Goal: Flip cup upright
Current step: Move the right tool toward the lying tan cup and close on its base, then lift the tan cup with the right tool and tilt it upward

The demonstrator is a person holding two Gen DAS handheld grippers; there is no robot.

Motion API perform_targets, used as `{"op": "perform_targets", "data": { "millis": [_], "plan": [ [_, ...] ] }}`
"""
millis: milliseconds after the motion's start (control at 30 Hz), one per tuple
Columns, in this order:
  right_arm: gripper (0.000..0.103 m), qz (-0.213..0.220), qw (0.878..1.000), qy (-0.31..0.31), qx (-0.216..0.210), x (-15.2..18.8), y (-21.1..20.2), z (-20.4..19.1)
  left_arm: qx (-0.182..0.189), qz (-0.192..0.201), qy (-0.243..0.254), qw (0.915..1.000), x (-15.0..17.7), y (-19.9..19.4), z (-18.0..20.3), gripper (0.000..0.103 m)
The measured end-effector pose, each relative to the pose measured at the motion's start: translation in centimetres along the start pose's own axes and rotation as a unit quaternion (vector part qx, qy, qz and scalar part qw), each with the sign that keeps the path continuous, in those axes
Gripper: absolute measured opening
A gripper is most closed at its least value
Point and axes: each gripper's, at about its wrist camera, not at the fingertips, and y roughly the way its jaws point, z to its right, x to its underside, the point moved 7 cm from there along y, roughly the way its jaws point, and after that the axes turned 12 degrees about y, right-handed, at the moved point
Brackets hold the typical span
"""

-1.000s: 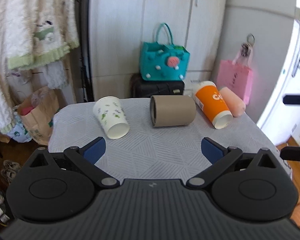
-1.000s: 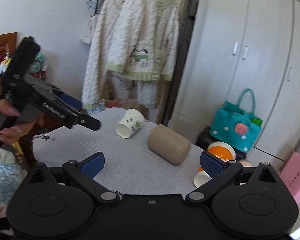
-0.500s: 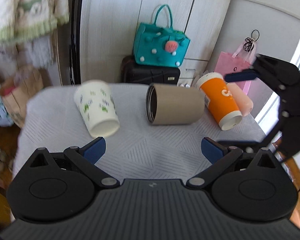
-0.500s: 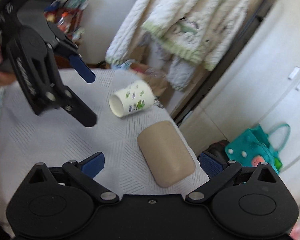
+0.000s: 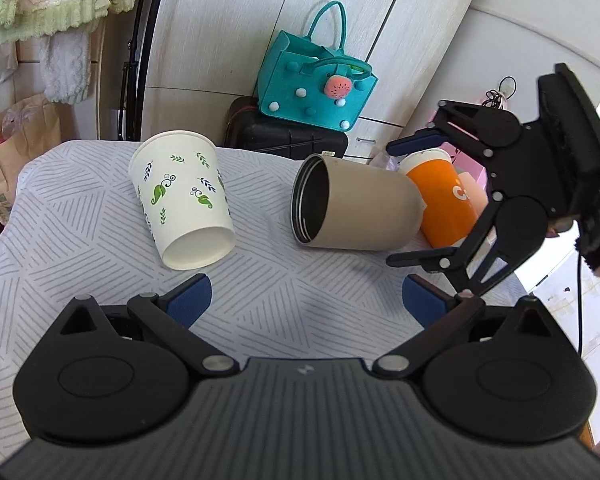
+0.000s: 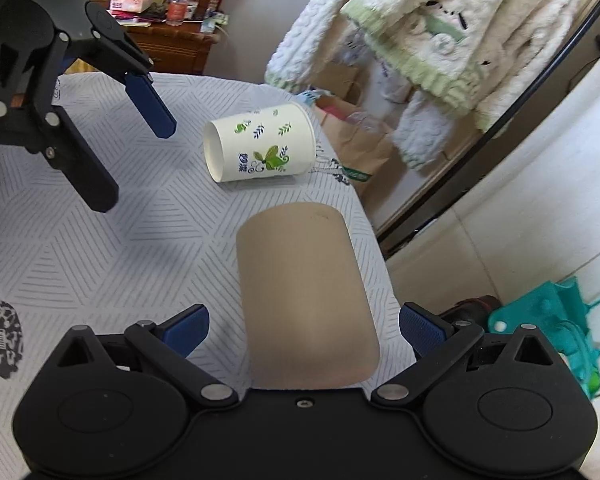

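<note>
- Two grippers hover over the worktop (image 5: 80, 216), both with jaws spread wide and holding nothing. The left gripper (image 5: 304, 300) hangs back at the near edge.
- The right gripper (image 6: 302, 330) sits low at the right side, and the closed base end of the tan cup (image 6: 304, 292) lies right between its open fingers, though no pad visibly touches the wall.
- In the left wrist view the tan cup (image 5: 356, 204) lies on its side in mid-worktop, dark mouth facing left. Judging by that straddle, it is the cup chosen for righting.
- Left of it, well apart, the leaf-print paper cup (image 5: 182, 196) also lies tipped, mouth toward the near side.
- Far right, an orange cup (image 5: 444, 196) lies on its side just behind the tan one, partly hidden by the right gripper (image 5: 404, 200).
- Beyond the worktop stands a teal bag (image 5: 316, 80).
</note>
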Motion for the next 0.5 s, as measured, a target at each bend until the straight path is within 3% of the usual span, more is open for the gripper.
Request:
{"op": "perform_targets", "data": {
  "millis": [233,300,367,500],
  "plan": [
    [0.102,-0.007,0.997,0.036,-0.063,-0.1,1.8,1.6,-0.011,0.004,0.013,0.9999,0.2,0.3,-0.3,0.103],
    [0.101,-0.020,0.997,0.046,-0.063,0.0,2.5,1.8,-0.014,0.004,0.017,0.9998,0.2,0.3,-0.3,0.103],
    [0.086,-0.035,0.996,0.054,-0.058,0.1,3.1,1.9,-0.011,0.004,0.012,0.9999,0.4,0.2,-0.3,0.103],
    [0.086,-0.051,0.991,0.112,-0.053,0.0,3.4,1.9,-0.012,0.002,-0.001,0.9999,0.9,-0.2,-0.6,0.103]
  ]
}}
